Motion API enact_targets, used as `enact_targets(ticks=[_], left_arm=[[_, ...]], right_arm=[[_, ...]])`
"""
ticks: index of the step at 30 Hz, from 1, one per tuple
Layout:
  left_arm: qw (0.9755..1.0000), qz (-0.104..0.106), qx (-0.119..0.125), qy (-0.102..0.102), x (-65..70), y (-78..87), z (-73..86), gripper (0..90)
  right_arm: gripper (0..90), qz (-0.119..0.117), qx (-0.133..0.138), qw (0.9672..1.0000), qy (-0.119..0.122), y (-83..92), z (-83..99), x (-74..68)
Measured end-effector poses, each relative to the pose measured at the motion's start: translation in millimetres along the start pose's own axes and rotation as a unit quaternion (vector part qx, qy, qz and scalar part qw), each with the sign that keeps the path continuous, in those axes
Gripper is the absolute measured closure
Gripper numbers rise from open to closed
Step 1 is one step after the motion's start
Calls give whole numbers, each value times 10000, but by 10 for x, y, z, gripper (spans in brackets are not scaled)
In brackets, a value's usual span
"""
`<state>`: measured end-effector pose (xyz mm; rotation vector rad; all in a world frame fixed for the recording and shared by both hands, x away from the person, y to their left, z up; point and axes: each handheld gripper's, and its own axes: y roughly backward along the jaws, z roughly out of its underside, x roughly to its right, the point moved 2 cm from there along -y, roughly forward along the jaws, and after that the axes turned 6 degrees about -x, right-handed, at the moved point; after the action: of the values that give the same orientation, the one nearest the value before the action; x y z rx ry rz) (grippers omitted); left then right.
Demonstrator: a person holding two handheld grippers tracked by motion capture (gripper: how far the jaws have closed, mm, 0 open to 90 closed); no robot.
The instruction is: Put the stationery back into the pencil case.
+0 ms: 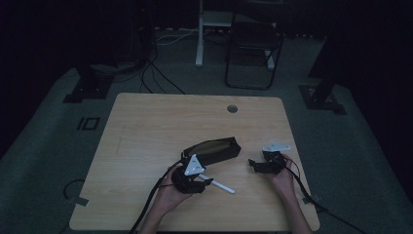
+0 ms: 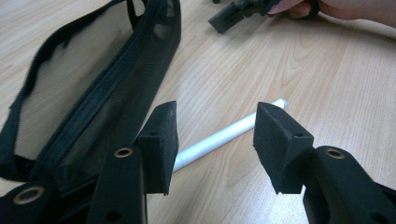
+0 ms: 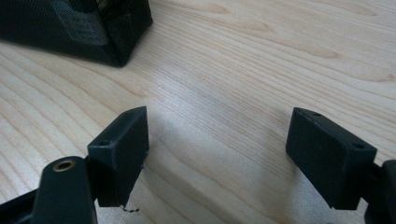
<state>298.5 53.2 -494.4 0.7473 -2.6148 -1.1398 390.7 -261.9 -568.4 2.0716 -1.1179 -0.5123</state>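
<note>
1. Left claw (image 2: 215, 140) is low over the table (image 1: 146, 126), jaws apart — nothing pressed between them.
2. A white pen (image 2: 224, 135) lies flat on the wood right under that gap, running at a slant from behind the left-hand jaw out past the right-hand one; the pads are not touching it.
3. From the high view, the pen (image 1: 221, 186) sits at the near middle of the table, one end under the left claw (image 1: 195, 181), the other poking out toward the right.
4. Black mesh pouch (image 2: 93, 93) is just beside the pen, zip open, mouth gaping; in the high view it (image 1: 214, 150) lies just beyond the left claw, near the middle of the table.
5. Right claw (image 3: 217, 154) — jaws wide apart over bare wood, nothing between them.
6. High view has the right claw (image 1: 260, 165) resting near the table's right side, clear of the pouch's end, pointed toward the pouch.
7. The pouch's corner (image 3: 116, 42) shows ahead of the right claw, well apart from its jaws.
</note>
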Motion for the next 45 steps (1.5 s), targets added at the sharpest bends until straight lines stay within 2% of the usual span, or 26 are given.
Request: enact_targets(ticks=[14,17,25,31,38,45], left_arm=[[9995,36,-200,-231,66,-220,-48,470],[9995,57,-210,-231,72,-249,-47,468],[9986,147,-331,-394,102,-392,-37,454],[9975,204,-415,-535,112,-495,-5,395],[9968,314,-549,-488,41,-583,28,314],[9962,322,-684,-429,-12,-665,79,319]], right_arm=[[212,9,-2,10000,1,3,4,-2],[212,11,-2,10000,3,3,4,-1],[220,-15,7,10000,11,8,9,-6],[220,-19,7,10000,14,9,9,-7],[220,-20,6,10000,14,9,9,-7],[219,-21,8,10000,15,8,9,-7]])
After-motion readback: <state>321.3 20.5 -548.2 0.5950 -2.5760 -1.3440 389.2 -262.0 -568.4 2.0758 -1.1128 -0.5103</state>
